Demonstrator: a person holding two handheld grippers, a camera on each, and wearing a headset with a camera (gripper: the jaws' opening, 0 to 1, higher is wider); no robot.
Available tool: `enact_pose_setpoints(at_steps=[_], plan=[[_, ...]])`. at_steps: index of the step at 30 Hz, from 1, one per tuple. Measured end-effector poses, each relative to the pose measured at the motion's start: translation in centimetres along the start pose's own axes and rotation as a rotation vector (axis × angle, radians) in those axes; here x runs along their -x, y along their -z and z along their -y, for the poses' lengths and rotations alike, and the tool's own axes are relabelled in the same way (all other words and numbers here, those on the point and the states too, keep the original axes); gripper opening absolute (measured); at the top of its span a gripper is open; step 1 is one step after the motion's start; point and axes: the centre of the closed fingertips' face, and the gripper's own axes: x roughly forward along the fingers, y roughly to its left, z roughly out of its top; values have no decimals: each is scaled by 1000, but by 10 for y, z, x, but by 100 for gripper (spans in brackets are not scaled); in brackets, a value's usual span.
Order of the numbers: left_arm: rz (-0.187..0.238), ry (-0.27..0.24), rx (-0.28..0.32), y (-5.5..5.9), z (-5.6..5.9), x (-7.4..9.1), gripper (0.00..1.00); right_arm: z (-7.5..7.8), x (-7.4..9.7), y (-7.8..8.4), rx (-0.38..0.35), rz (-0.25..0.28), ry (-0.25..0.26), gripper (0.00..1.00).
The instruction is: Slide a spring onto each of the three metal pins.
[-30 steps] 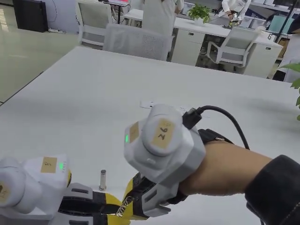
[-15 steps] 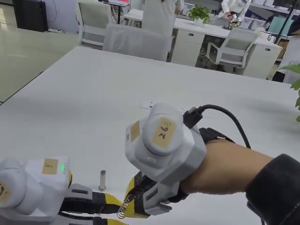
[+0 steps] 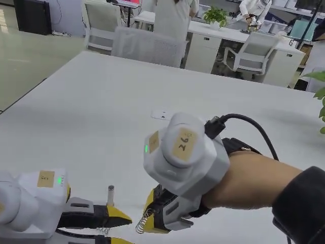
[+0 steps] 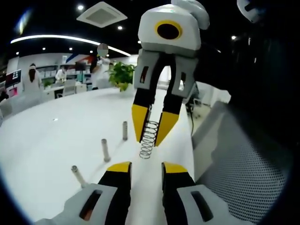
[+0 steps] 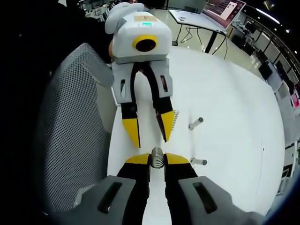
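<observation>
Right gripper (image 4: 151,136) is pinched tight on a spring (image 5: 158,158). Left gripper (image 5: 150,137) sits partly open and empty, just beside the pins (image 4: 105,150).

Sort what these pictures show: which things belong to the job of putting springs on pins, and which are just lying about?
For the job:
- spring, held in the right gripper
- left gripper, open
- three metal pins
- second spring, beside the left gripper

Just lying about:
- mesh chair
- potted plant
- office chairs
</observation>
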Motion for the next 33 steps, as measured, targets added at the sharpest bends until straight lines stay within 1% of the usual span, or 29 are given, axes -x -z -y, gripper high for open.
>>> enact_pose_setpoints(at_steps=[4, 9, 13, 20, 25, 28, 33], plan=[[2, -14, 5, 1, -1, 4, 22, 1, 1, 3, -5, -6, 3, 8], [5, -39, 21, 6, -5, 11, 26, 3, 2, 6, -13, -14, 9, 8], [9, -58, 33, 8, -7, 15, 29, 5, 3, 8, -17, -18, 14, 8], [22, -104, 50, 10, -15, 27, 33, 8, 4, 13, -25, -27, 20, 8], [22, -137, 63, 14, -21, 35, 35, 11, 7, 15, -31, -28, 27, 8], [29, -156, 74, 16, -24, 40, 36, 12, 8, 17, -36, -29, 29, 8], [35, -182, 86, 16, -29, 46, 38, 14, 9, 19, -40, -34, 34, 8]])
